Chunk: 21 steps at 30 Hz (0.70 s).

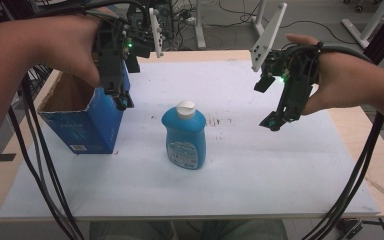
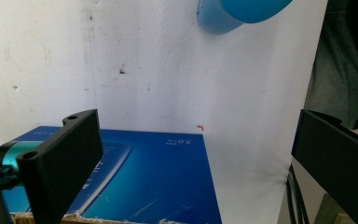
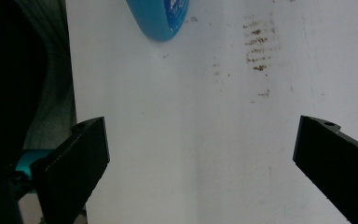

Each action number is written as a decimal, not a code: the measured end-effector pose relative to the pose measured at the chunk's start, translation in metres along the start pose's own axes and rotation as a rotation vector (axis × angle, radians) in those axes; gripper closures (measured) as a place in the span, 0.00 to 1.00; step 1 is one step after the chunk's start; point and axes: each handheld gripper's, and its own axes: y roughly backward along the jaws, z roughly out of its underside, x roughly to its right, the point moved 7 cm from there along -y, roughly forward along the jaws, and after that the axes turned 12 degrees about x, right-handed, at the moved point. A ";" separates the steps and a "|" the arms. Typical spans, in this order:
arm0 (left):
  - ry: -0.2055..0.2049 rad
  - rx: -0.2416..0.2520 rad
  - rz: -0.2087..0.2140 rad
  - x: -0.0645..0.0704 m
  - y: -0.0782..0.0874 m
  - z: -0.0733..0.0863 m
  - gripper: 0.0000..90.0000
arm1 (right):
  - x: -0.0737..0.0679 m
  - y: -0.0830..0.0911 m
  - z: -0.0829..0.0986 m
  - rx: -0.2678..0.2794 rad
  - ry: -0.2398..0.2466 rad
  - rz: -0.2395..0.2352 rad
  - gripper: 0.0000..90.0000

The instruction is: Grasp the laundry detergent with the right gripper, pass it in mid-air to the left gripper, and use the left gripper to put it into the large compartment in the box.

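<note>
Fingers (image 2: 65,158) on the left gripper (image 1: 121,100) are spread wide and empty; same on the right gripper (image 1: 276,121). We hover both above the white surface (image 1: 260,170). The blue bottle (image 1: 184,137) stands upright between them, just beside the open blue box (image 1: 82,122). We should grip the bottle's body low and lift straight up, clearing the box rim.

Overhead and both downward gripper views share the blue bottle (image 1: 184,135).
</note>
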 end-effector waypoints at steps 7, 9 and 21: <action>-0.001 -0.006 -0.001 -0.001 0.000 0.002 0.02 | -0.007 -0.013 0.012 0.098 -0.049 0.012 0.03; 0.002 -0.001 -0.005 -0.001 0.000 0.002 0.02 | -0.009 -0.018 0.016 0.118 -0.067 0.008 0.03; -0.004 0.004 0.004 -0.001 -0.004 0.003 0.02 | -0.028 -0.060 0.021 0.250 -0.137 -0.007 0.03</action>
